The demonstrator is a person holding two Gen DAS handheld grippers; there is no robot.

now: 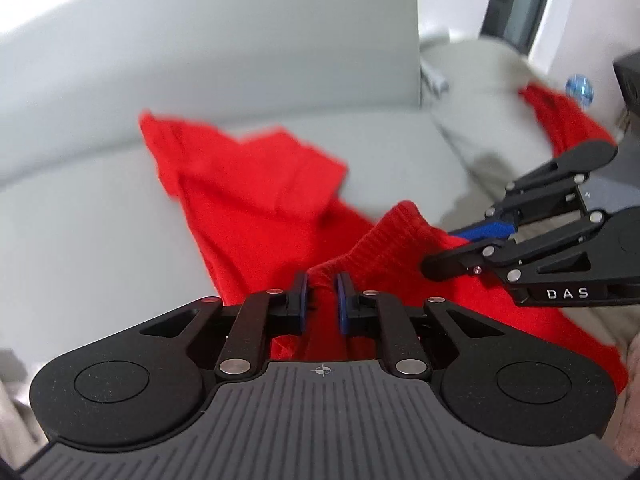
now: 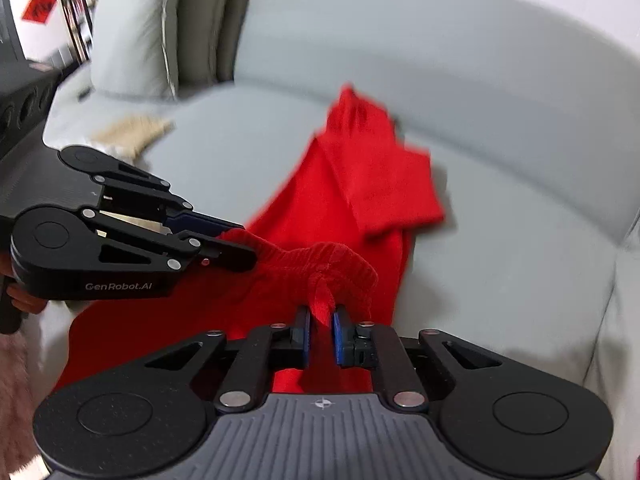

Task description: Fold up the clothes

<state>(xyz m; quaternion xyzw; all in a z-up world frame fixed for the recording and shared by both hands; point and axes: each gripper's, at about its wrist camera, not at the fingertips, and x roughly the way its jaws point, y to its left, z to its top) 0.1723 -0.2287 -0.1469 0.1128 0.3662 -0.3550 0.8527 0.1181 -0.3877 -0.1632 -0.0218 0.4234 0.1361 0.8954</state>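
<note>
Nearest the lens in the left wrist view, the left tool (image 1: 322, 294) is seen clamped on the ribbed edge of a red knitted garment (image 1: 256, 184), a fold of the red cloth being pinched between its blue pads (image 1: 342, 300); in the right wrist view the right tool (image 2: 320, 330) is likewise closed on a bunched tuck of the same ribbed edge, with the cloth gripped between its pads. The two tools are held close together on that edge, each being visible from the side in the other's view, and the ribbed band is stretched in a short arch between them. The garment is spread over the seat of a pale grey sofa (image 1: 100, 208), its far part lying folded and rumpled toward the sofa's backrest, while its near part is draped off the sofa's front edge below the tools. A light cushion (image 2: 132, 36) is propped against the backrest at the sofa's far end, and a beige cloth (image 2: 132, 132) is lying on the seat beside it
</note>
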